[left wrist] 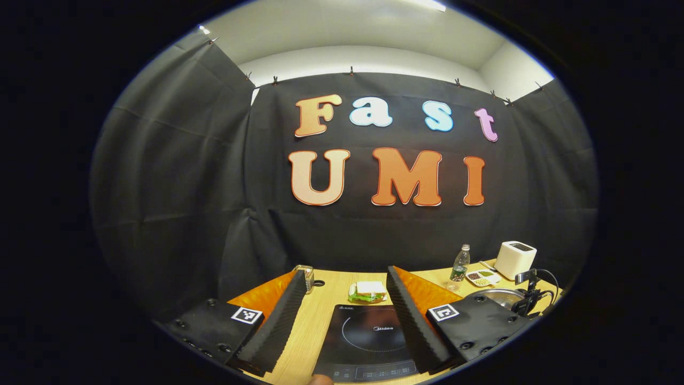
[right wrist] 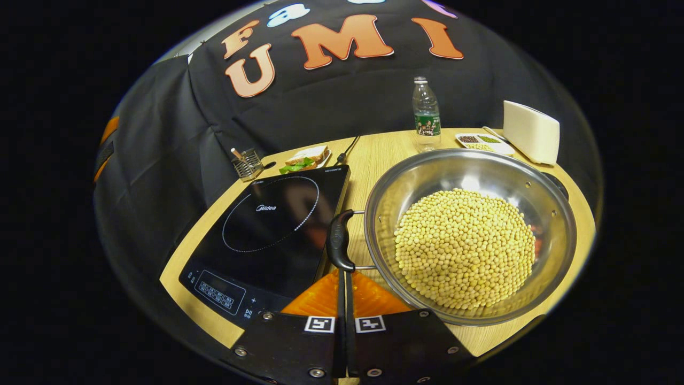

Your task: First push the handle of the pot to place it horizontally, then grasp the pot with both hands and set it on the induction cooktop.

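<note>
Steel pot [right wrist: 470, 235]: we see it full of beans, beside the cooktop [right wrist: 272, 230].
Handle [right wrist: 340, 240]: just ahead of our right gripper [right wrist: 344, 299], fingers together, contact unclear.
Left gripper [left wrist: 347, 315]: spread wide.

Right claw [right wrist: 344, 278] closed, fingertips just below pot handle [right wrist: 340, 240]. Pot [right wrist: 470, 166] of soybeans [right wrist: 464, 248] sits on bench [right wrist: 374, 155] beside induction cooktop [right wrist: 267, 235].
</note>
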The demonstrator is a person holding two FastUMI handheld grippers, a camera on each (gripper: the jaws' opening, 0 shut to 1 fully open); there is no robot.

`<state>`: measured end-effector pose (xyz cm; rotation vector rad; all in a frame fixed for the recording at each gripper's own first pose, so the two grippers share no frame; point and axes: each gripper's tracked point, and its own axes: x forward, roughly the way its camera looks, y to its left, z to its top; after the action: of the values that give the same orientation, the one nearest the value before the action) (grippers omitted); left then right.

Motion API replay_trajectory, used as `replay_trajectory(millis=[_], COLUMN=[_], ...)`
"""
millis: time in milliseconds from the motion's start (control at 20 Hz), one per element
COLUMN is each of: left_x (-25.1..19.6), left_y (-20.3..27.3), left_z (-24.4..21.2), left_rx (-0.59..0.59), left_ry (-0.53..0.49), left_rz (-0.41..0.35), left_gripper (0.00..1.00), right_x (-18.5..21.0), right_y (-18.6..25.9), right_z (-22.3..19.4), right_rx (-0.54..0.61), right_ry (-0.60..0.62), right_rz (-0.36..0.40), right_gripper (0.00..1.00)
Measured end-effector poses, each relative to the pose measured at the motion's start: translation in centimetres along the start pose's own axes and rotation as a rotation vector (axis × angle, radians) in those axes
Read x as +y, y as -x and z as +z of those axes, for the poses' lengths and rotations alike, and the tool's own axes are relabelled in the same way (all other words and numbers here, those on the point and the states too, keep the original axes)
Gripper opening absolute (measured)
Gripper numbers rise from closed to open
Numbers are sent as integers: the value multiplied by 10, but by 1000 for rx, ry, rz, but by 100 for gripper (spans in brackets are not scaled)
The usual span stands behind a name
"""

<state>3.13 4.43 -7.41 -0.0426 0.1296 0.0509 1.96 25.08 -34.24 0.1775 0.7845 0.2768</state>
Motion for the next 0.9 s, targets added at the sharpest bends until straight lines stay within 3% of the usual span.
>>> replay_trajectory(millis=[450, 900], left_x=[-20, -83], left_y=[-14, -25], left_z=[-16, -34], left_rx=[36, 75], left_ry=[18, 36], left_rz=[-34, -133], left_gripper=[100, 98], right_x=[4, -32], right_y=[-7, 56], right_z=[8, 46], right_rx=[-2, -146], right_ry=[-5, 17], right_rz=[8, 5], right_gripper=[0, 0])
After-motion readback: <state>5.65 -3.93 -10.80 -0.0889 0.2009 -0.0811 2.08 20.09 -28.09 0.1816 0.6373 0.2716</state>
